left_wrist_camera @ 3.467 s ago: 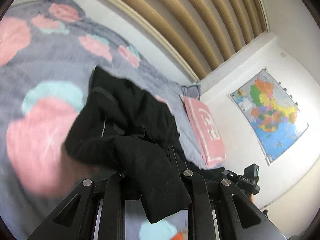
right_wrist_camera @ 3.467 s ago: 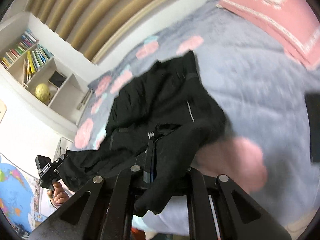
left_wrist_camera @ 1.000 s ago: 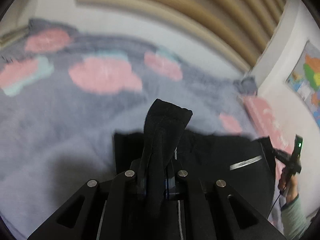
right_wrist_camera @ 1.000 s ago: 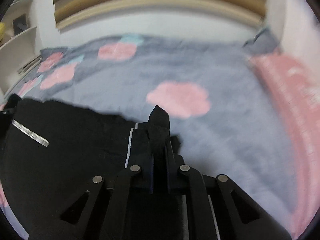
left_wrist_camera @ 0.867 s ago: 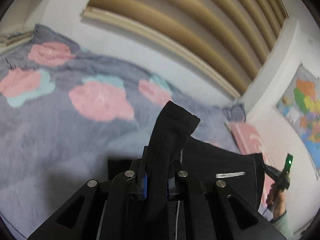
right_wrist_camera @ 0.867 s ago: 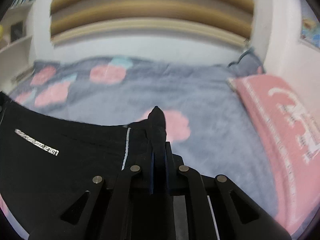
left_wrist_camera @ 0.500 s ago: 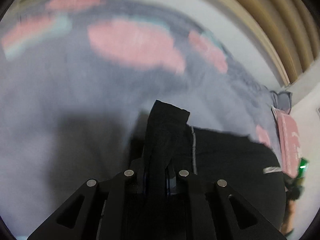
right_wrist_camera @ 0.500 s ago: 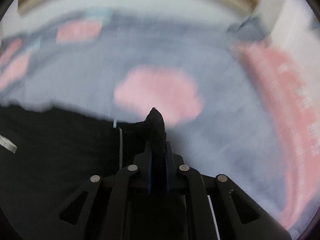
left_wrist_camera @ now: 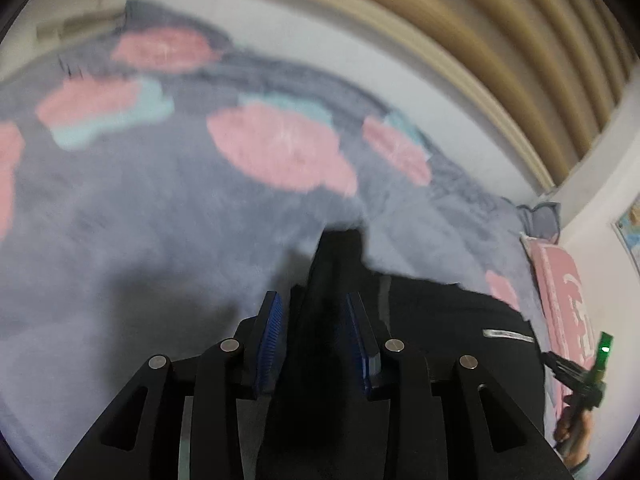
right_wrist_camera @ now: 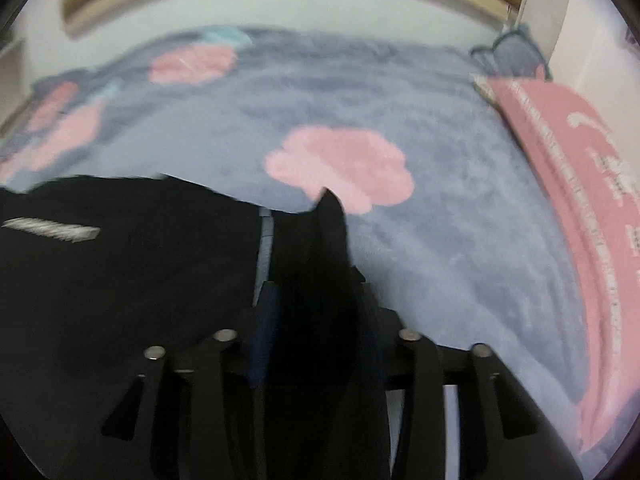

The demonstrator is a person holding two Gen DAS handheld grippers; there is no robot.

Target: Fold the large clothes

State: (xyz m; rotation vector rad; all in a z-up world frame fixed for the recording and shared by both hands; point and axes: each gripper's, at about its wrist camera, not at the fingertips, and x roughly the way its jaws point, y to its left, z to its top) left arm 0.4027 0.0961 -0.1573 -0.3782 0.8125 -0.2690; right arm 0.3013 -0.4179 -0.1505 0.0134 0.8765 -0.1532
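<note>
Item 1, left gripper [left_wrist_camera: 314, 336]: I read its jaws as parted. The blue ribbed pads [left_wrist_camera: 269, 336] stand apart, and a bunch of black cloth rises between them with a gap showing on the left side. Whether the right pad touches the cloth I cannot tell.

Item 2, right gripper [right_wrist_camera: 312, 320]: jaws spread apart, a peak of black cloth standing up between them and running forward past the tips. The pads are dark and blurred; contact with the cloth cannot be judged.

Item 3, black garment [left_wrist_camera: 448, 344] [right_wrist_camera: 132, 264]: lies spread on the bed. From the left gripper it extends to the right of the jaws; from the right gripper it extends to the left of the jaws. A pale seam line runs just beside each raised peak. A small silver label [left_wrist_camera: 506, 335] [right_wrist_camera: 52, 229] sits on the flat cloth, well to the side of either set of jaws.

Item 4, blanket [left_wrist_camera: 160, 208] [right_wrist_camera: 420, 264]: grey-blue, fleecy, with pink and teal cloud shapes; it fills the field ahead of both jaws and lies under the garment.

Item 5, pink pillow [left_wrist_camera: 568, 300] [right_wrist_camera: 580, 184]: white lettering, far right of both jaws, at the blanket's edge.

Item 6, wooden slats [left_wrist_camera: 480, 40]: on the wall beyond the bed.
</note>
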